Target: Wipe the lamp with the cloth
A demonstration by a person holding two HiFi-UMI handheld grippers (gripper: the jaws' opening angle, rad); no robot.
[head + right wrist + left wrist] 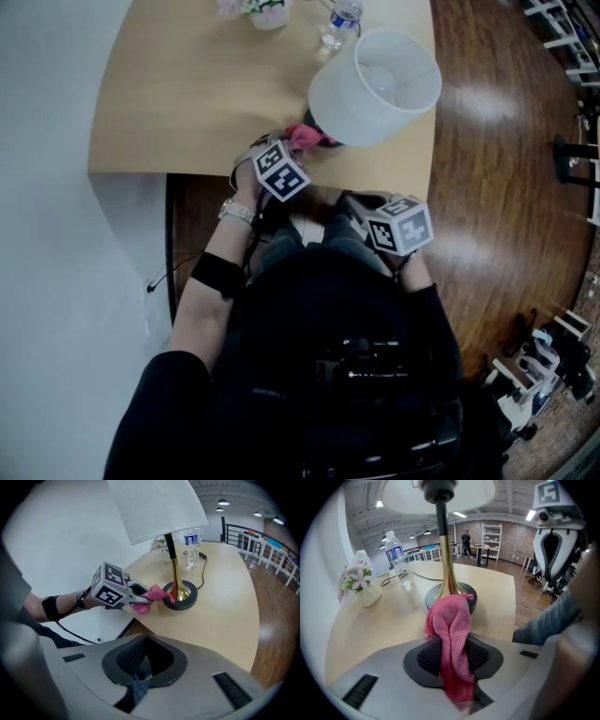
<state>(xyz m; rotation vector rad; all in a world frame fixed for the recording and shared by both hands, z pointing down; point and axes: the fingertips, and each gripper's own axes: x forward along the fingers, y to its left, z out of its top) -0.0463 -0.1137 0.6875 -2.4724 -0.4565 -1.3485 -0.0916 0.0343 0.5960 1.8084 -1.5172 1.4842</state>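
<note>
The lamp has a white shade (375, 82), a brass stem (447, 559) and a round dark base (183, 598), and it stands near the table's front edge. A pink cloth (452, 630) is pinched in my left gripper (453, 653). Its free end drapes forward onto the rim of the base (451, 596). From the head view, the left gripper (298, 145) sits just left of the lamp, with the cloth (306, 137) at its tip. My right gripper (145, 660) hangs off the table's front edge over the person's lap, its jaws apart and gripping nothing.
A clear water bottle (398, 562) and a small vase of pink flowers (358, 581) stand further back on the light wood table (187, 94). A black cable (202, 576) runs from the lamp base. Wooden floor (506, 187) lies to the right, a white wall to the left.
</note>
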